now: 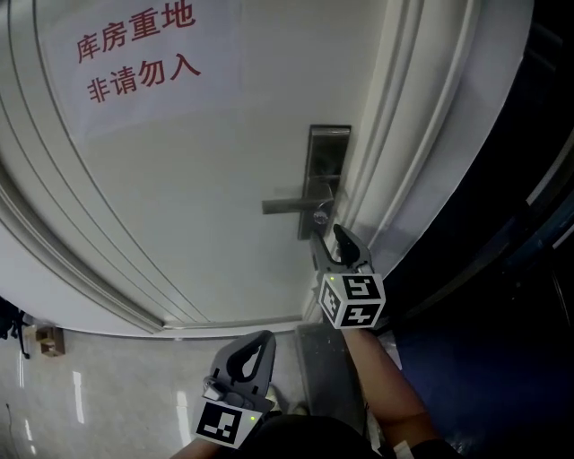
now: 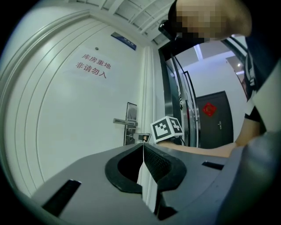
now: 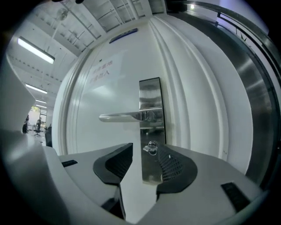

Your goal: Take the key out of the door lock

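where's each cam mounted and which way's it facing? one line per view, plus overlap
Head view: on the person's head, looking steeply down the door; shows left gripper, right gripper, right forearm.
Left gripper view: on the left gripper, over shut jaws, toward the door.
Right gripper view: on the right gripper, open jaws facing the key.
Shared: lock plate and handle show in all three.

A white panelled door [image 1: 179,197] filled most of the scene, with a paper notice [image 1: 134,49] in red characters near its top edge. Below it lay a pale, glossy tiled floor [image 1: 81,394]. A brushed steel frame [image 3: 246,88] ran along the door's right edge. Overhead, strip lights [image 3: 36,49] glowed in a white ceiling [image 2: 127,6]. Across the corridor, a dark door [image 2: 217,125] carrying a red ornament [image 2: 209,109] stood in a white wall [image 2: 210,79].
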Tool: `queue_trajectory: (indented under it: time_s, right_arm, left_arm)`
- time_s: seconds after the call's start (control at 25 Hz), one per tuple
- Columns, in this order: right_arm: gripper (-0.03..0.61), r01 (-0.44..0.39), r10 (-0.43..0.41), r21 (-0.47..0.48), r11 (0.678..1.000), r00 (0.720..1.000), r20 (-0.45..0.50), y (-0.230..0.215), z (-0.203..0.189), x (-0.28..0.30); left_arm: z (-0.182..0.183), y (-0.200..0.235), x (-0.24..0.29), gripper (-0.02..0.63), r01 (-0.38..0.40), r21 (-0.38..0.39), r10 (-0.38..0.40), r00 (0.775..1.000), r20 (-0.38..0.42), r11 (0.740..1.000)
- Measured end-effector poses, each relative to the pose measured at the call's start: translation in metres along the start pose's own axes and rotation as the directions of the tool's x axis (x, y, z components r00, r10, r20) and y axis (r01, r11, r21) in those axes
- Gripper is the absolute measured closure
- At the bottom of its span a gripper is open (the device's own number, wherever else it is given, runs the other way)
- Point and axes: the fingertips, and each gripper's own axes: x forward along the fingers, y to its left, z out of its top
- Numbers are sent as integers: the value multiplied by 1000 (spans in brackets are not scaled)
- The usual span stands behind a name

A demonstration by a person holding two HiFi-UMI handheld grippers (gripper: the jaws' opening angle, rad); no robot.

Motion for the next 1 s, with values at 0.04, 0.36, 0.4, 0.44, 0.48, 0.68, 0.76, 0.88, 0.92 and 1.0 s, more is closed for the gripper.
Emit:
queue_trajectory:
  time_s: [0.04,0.36,0.4,0.44,0.48,0.68,0.76,0.88,0.92,1.0]
  right_arm:
    - [418,13,-13,-8,1000,1000,-6,-2,-2,7]
    - [407,56,-57,-21,998,997,-46,-13,-15,42]
    - [408,62,-63,-21,998,997,-48,-14,-15,45]
    - [408,69,-70,-21,997,996,-49,-15,-15,46]
    - [408,75,-76,-21,997,996,-50,-15,-15,48]
    - [437,91,-93,-46,995,994,-56,-13,-15,50]
    - [438,92,-95,-54,994,994,-61,-13,-15,49]
    - [440,93,-96,-51,994,993,-61,-13,-16,48]
    - [440,93,-96,-49,994,994,-61,-13,-15,48]
    - [440,93,-95,-45,995,994,-62,-13,-15,47]
  left_arm:
    - [-1,3,3,604,3,-3,-3,1000,-4,1000]
    - [-8,26,21,604,14,-22,-15,1000,-19,1000]
    - [-9,27,23,604,14,-25,-15,1000,-21,1000]
    - [-10,29,24,604,15,-28,-15,1000,-24,1000]
    - [-10,30,25,604,16,-30,-16,1000,-27,999]
    - [-13,33,29,604,17,-35,-18,999,-31,999]
    - [-13,32,30,604,19,-35,-20,999,-30,999]
    - [-12,31,30,604,22,-34,-23,999,-28,999]
    - [-12,30,30,604,22,-33,-23,999,-27,999]
    - [-11,30,29,604,21,-33,-22,999,-26,999]
